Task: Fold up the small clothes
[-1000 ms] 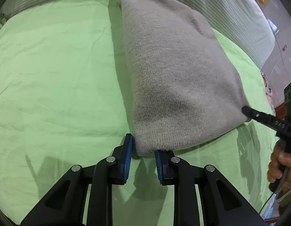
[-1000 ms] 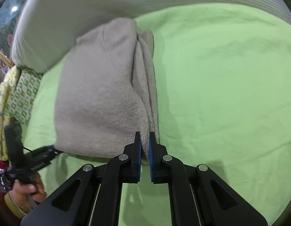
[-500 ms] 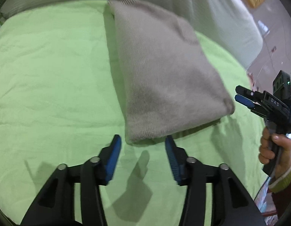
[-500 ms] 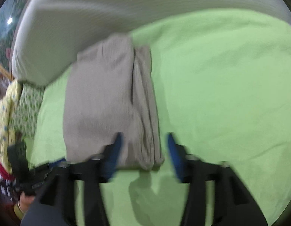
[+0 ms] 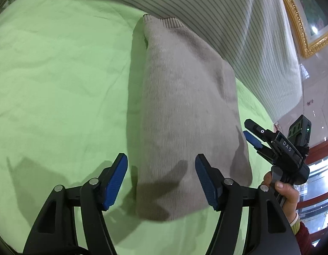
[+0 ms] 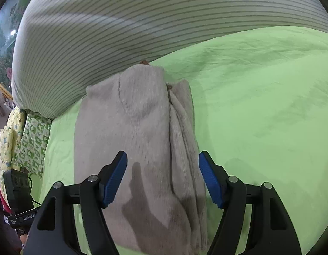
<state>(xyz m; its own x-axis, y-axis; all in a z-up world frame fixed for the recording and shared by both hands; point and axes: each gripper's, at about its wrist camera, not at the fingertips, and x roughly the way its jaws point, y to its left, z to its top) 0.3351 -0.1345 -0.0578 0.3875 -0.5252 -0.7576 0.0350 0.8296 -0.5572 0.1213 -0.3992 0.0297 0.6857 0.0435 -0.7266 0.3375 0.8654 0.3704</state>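
The folded grey sweater lies flat on the green sheet, its far end against the striped bedding at the sheet's back edge. The left gripper is opening, nothing pinched between its blue pads; the right gripper stands wide above the bundle's near end, empty. Probably both have let go so the fold rests undisturbed.

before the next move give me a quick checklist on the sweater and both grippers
1. Left gripper off the sweater: ok, jaws opening, pads clear of the knit.
2. Right gripper off it: ok, jaws open, nothing pinched.
3. Sweater flat on the green sheet: ok.
4. Fold neat: not ok, loose layers bunch along one long edge.
5. Far end clear of the striped quilt: cannot tell.
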